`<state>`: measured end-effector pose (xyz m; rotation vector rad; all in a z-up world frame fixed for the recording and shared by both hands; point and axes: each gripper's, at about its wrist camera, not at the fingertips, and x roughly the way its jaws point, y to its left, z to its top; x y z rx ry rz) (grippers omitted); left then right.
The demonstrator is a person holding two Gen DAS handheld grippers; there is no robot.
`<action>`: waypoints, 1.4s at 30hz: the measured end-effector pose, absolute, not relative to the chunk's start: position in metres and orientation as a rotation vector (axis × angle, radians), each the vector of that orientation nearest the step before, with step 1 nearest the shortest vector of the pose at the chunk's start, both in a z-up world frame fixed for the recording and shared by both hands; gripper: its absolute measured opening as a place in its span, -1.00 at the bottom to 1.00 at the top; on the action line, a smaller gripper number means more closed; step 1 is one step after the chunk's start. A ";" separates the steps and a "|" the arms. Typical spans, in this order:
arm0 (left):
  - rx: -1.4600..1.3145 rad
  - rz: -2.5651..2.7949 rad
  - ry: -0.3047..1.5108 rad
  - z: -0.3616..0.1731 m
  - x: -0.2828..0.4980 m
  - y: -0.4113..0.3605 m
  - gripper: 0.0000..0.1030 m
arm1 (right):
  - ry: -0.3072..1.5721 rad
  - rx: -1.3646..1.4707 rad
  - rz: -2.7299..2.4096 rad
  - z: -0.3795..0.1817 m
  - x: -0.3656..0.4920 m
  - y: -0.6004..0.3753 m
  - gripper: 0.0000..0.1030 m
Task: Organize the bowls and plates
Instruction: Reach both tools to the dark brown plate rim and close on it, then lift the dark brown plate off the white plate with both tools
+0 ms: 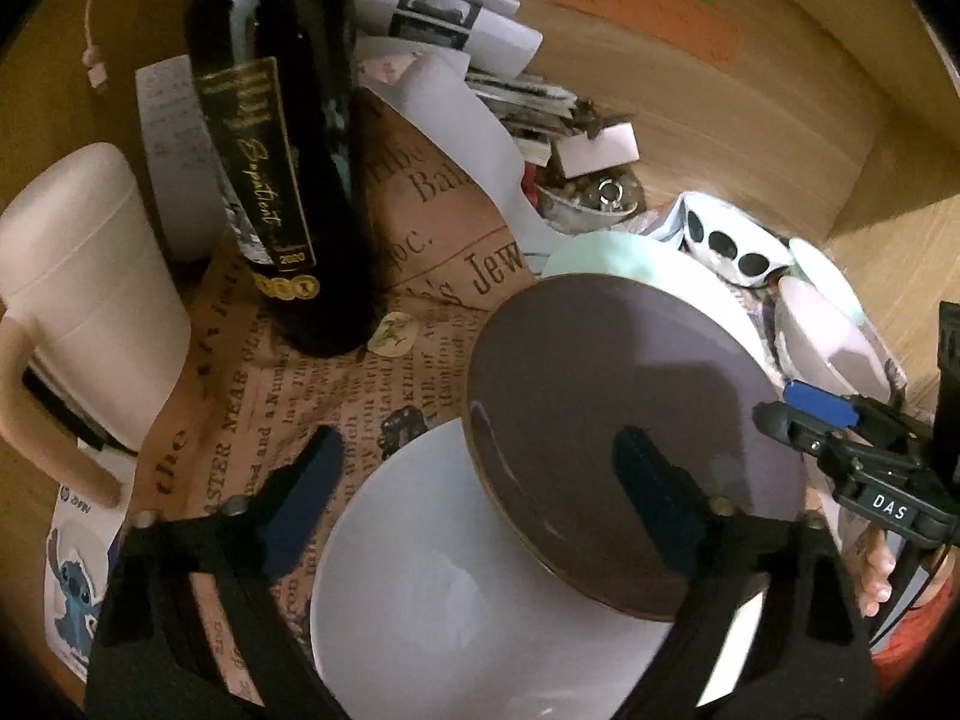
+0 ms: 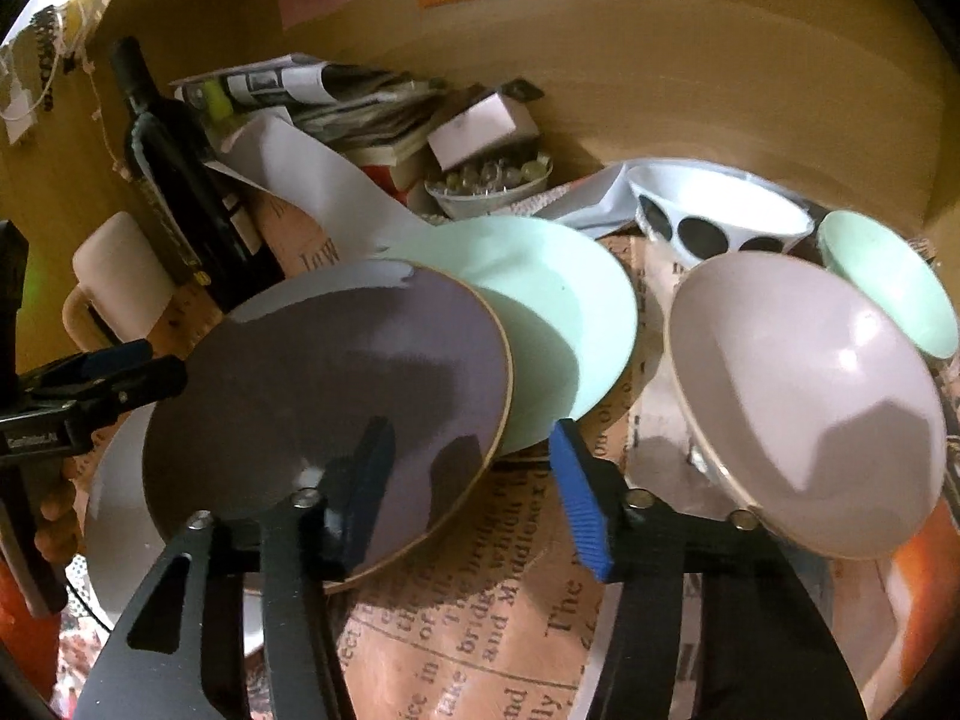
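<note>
Only right wrist view shows green bowl (image 2: 888,282) beyond grey bowl (image 2: 804,402).

Your left gripper (image 1: 480,492) hangs with its fingers (image 1: 303,492) spread wide over a white plate (image 1: 456,612). A purple plate (image 1: 606,420) lies tilted across that plate's far edge. Your right gripper (image 1: 840,438) reaches in beside the purple plate's rim. A dark bottle (image 1: 282,150) and pale mug (image 1: 90,312) stand on newsprint paper (image 1: 336,372).
</note>
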<state>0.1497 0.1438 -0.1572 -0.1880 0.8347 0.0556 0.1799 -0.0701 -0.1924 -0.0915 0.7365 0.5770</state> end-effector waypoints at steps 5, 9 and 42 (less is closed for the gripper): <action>-0.194 0.042 0.856 -0.164 0.157 0.147 0.33 | 0.766 -0.074 0.577 -0.198 0.187 -0.066 -0.31; -0.180 0.050 0.857 -0.165 0.160 0.147 0.03 | 0.779 -0.061 0.576 -0.200 0.189 -0.065 -0.35; -0.182 0.045 0.833 -0.159 0.153 0.129 -0.40 | 0.766 -0.033 0.584 -0.200 0.184 -0.069 -0.53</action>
